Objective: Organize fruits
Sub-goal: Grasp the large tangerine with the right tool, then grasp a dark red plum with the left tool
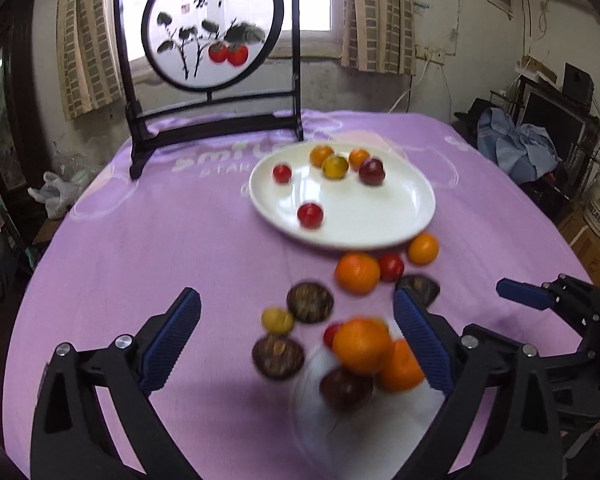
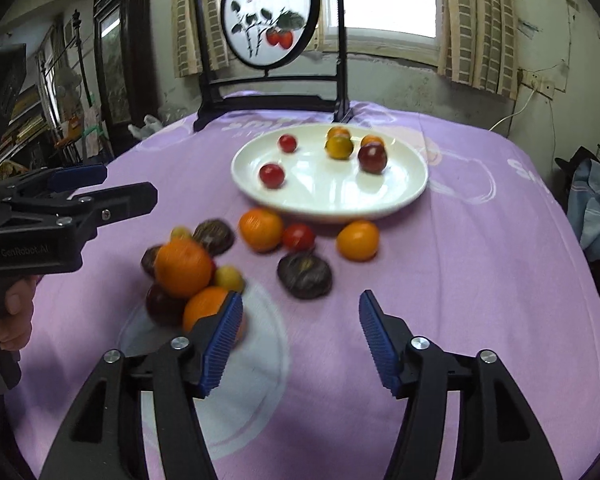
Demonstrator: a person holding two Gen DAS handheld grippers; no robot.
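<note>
We judged the sorting partly done, with no fruit in either claw. The left claw stood with its jaws wide apart at the bottom of its frame, over the loose pile of oranges, dark plums and small tomatoes on the purple-clothed tabletop. The right claw was likewise spread apart, empty, at the bottom centre of its view. The white oval ceramic plate, in the upper middle of both views, held six small fruits: red, yellow, orange and dark. Next, we thought, a claw should close gently on one blurred loose fruit and carry it to the plate.
</note>
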